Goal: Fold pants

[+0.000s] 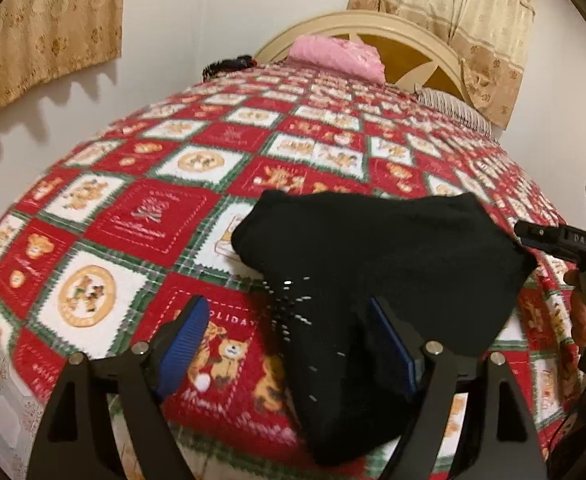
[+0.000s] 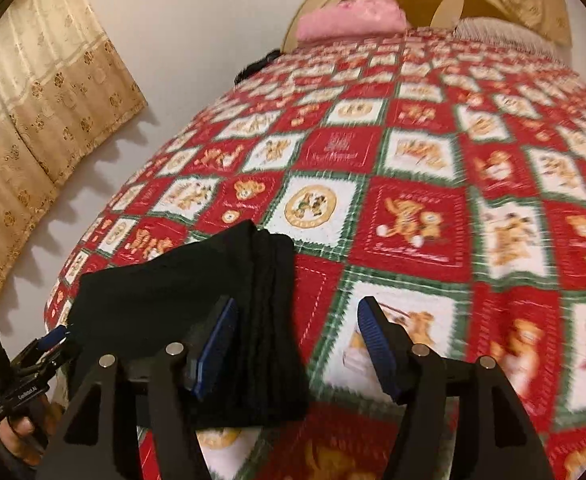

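Black pants [image 1: 377, 256] are lying bunched in a folded heap on the near part of the bed, on the red, white and green quilt [image 1: 145, 208], close to the quilt's near edge.

Left gripper [image 1: 289, 340]: fingers are standing wide apart. The left blue pad [image 1: 183, 344] is hanging over bare quilt; the right one is sitting against or under the near lobe of the pants, contact unclear. Nothing is pinched between them.

Right gripper [image 2: 299, 344]: also spread wide. Its left pad [image 2: 213, 348] is resting at the stacked right edge of the pants [image 2: 197, 296], layers showing as ridges there; its right pad is standing over open quilt. It is gripping no cloth.

In the right wrist view the left gripper [image 2: 55, 338] is showing at the heap's far left corner; in the left wrist view the right gripper [image 1: 561, 240] is showing at the heap's right edge.

Edges: the quilt's left side is falling away toward a white wall [image 1: 197, 20] with curtains [image 1: 49, 28]. Far end: pink pillow [image 1: 337, 56] against the cream headboard [image 1: 433, 56]; a dark item at the far left corner, too blurred to name.

Room: a broad stretch of flat quilt is lying beyond the pants and to their right.
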Demonstrator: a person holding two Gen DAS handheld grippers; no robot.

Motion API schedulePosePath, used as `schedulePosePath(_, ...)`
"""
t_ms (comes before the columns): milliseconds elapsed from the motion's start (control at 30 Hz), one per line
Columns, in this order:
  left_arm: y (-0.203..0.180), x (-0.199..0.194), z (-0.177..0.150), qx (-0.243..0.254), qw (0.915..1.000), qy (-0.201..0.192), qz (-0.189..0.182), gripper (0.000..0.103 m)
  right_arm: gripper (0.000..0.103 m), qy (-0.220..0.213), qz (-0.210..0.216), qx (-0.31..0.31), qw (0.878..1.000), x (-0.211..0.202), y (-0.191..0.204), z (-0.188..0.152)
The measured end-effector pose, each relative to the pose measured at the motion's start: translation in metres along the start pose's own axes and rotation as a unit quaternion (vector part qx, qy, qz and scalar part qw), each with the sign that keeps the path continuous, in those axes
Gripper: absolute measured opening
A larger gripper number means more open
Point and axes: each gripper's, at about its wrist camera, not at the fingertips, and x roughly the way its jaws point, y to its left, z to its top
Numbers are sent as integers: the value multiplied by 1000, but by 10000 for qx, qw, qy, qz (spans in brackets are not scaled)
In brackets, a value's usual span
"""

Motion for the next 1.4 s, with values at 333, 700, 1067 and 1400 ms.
schedulePosePath(333,-38,-65,0,70,9979,-524,-368,83,69,-679,-187,-391,9967,-122,16,-50)
schedulePosePath(700,-62,-115,-14,267,9939,-917,-546,95,71,-1378,-609,-743,9858,-228,29,-100)
schedulePosePath(1067,-77,-148,-26,433,9913,-1135,-504,100,73,-1696,-641,-833,9799,-258,40,-116)
schedulePosePath(1400,-94,-162,-29,578,9894,-1252,-447,100,74,-1869,-677,-911,9758,-275,45,-119)
